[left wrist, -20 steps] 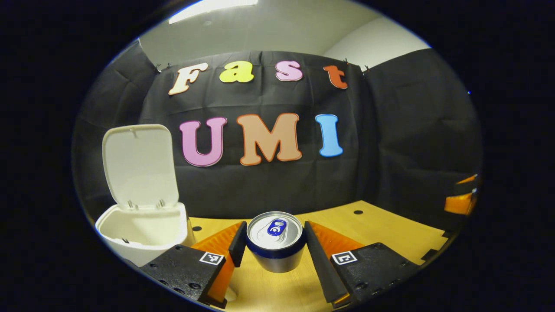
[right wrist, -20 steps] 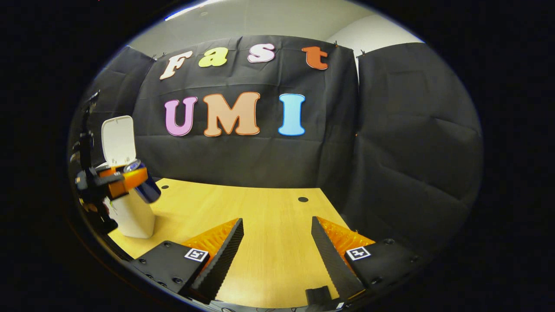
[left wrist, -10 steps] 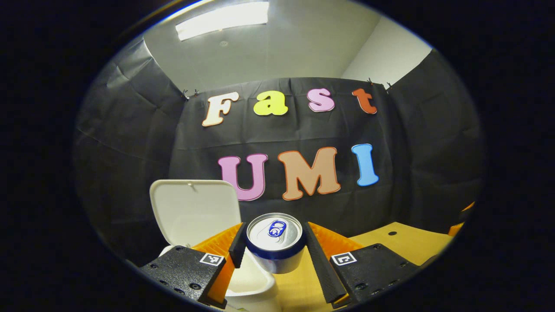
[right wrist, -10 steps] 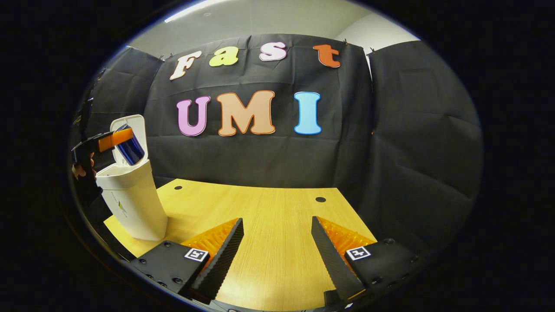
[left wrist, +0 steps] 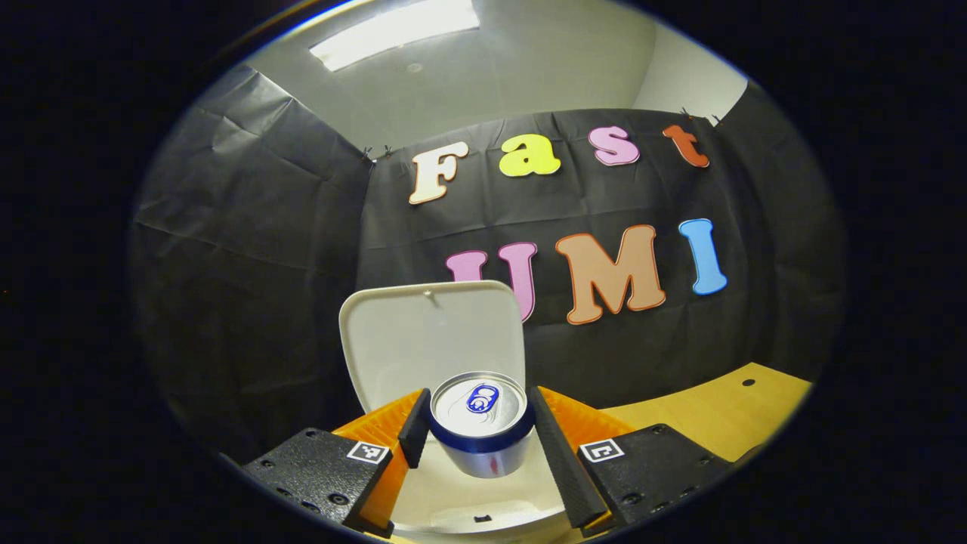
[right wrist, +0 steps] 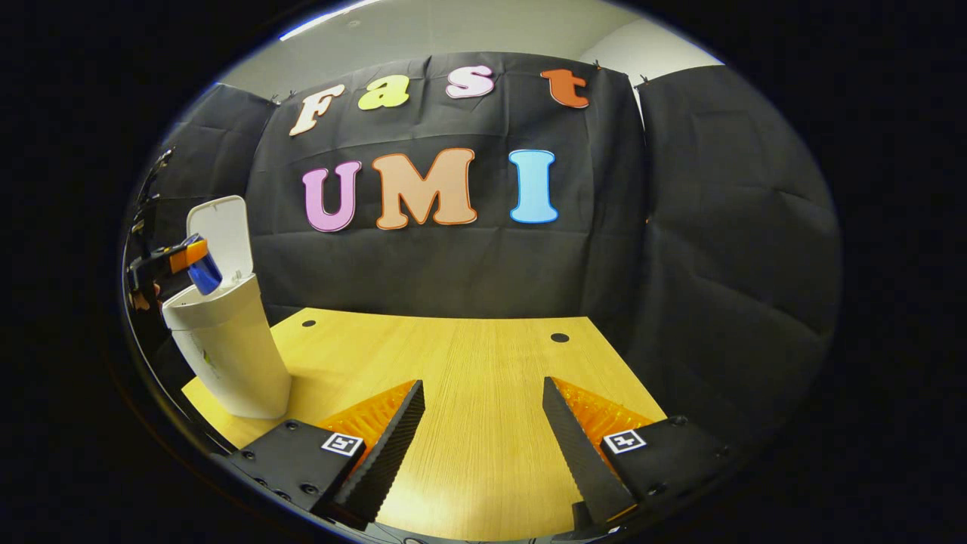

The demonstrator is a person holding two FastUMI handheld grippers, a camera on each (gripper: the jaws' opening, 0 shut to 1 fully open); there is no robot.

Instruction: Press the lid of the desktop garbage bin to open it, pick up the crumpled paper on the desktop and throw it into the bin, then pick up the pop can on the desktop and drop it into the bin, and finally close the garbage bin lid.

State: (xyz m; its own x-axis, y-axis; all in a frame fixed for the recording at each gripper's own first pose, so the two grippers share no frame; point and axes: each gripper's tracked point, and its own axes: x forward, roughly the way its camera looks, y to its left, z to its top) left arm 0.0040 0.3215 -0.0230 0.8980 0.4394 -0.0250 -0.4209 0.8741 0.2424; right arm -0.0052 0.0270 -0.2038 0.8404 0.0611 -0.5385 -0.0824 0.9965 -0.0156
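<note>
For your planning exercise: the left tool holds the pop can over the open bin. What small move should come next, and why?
Probably open the left tool to release the pop can. The can hangs above the bin, whose lid stands upright behind it, so it should fall inside.

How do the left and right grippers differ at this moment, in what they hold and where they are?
The left gripper is shut on the pop can; the right gripper is open and holds nothing. The left gripper hangs above the open bin, in front of its raised lid; the right gripper is over bare table, apart from the bin. Both point toward the back wall.
</note>
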